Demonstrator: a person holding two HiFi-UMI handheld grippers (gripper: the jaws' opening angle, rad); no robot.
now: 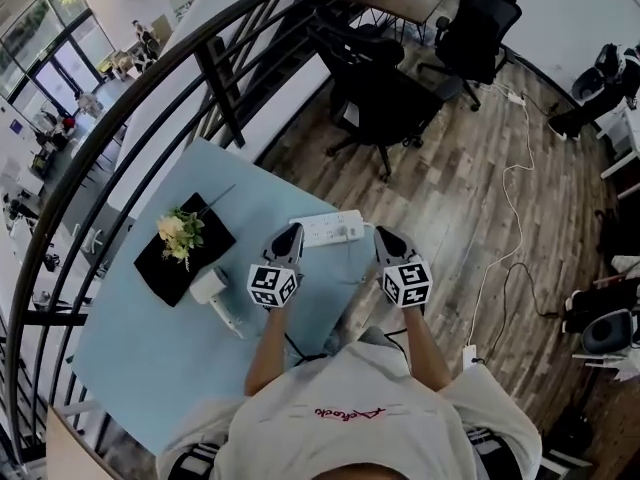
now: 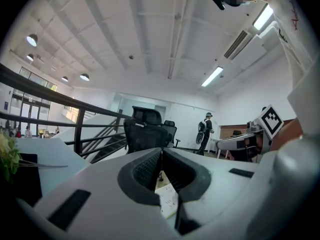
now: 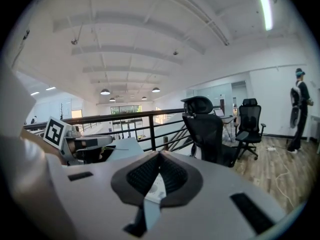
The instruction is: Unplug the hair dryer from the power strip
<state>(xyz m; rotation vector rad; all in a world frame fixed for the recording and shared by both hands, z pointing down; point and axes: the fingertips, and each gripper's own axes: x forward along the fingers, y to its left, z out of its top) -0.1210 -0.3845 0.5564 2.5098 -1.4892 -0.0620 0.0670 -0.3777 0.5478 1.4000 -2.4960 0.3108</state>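
Head view, left to right. A black tray (image 1: 160,271) with flowers (image 1: 180,234) stood at the left of the light blue desk (image 1: 140,368). The hair dryer (image 1: 213,290) lay just beside the tray's near corner, handle running toward 5 o'clock, and about 9 o'clock from the left claw (image 1: 290,234).

The left claw was clenched and empty; its own view showed the pads (image 2: 150,166) met with nothing between them. Its tip sat at the left end of the power strip (image 1: 328,229), level, forearm extended along 12 o'clock.

The power strip lay on the desk with its long axis close to 9-to-3 o'clock, between the two claw tips. No plug could be made out on it. A dark cord (image 1: 293,346) showed below the left forearm; its ends could not be traced.

The right claw (image 1: 383,236) was likewise clenched on nothing and tipped slightly downward, its tip just off the strip's right end.

Judgement: both claws were about equally near the strip. The unplugging had not begun, and either claw would need to release first.
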